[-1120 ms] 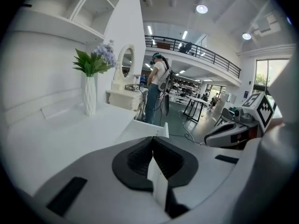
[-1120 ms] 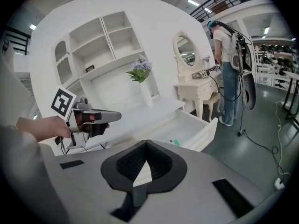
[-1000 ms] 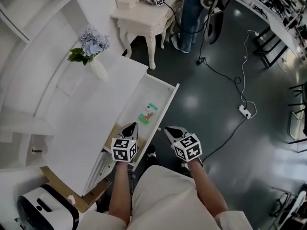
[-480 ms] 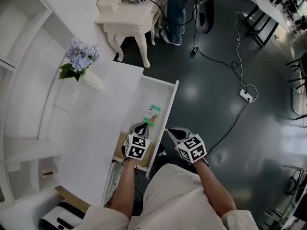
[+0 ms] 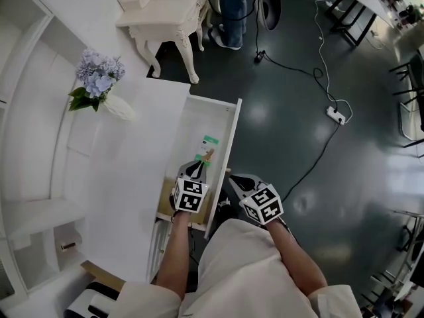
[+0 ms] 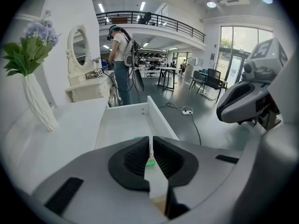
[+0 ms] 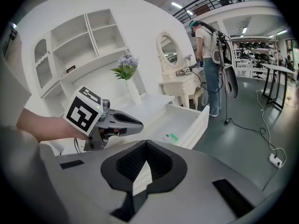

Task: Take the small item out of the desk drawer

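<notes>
As we looked down from the head view, the drawer [image 5: 229, 144] stood pulled out of the white bench [image 5: 132, 171], its front panel toward 3 o'clock. The small item, a green-and-white packet [image 5: 208, 150], lay flat on the drawer's bottom about midway along it, nearer the front panel than the back. We held the left hand-held gripper [image 5: 197, 167] inside the drawer at the packet's 6 o'clock, angled down toward it. Its jaws were closed together, and in the left gripper view the green of the packet showed just past the tips. Whether the tips touched the packet we could not tell. The right hand-held gripper [image 5: 233, 177] hung outside the drawer, just beside the front panel at the left one's 3 o'clock, over the dark floor [image 5: 298, 78]; its jaws were closed too, on nothing. On the bench at the drawer's 10 o'clock stood a white vase [image 5: 120, 108] of pale blue flowers [image 5: 98, 75]. At 12 o'clock a cream dressing table [image 5: 159, 15] stood with a person [image 5: 228, 5] beside it, and at 2 o'clock a power strip [image 5: 336, 114] lay on the floor.
</notes>
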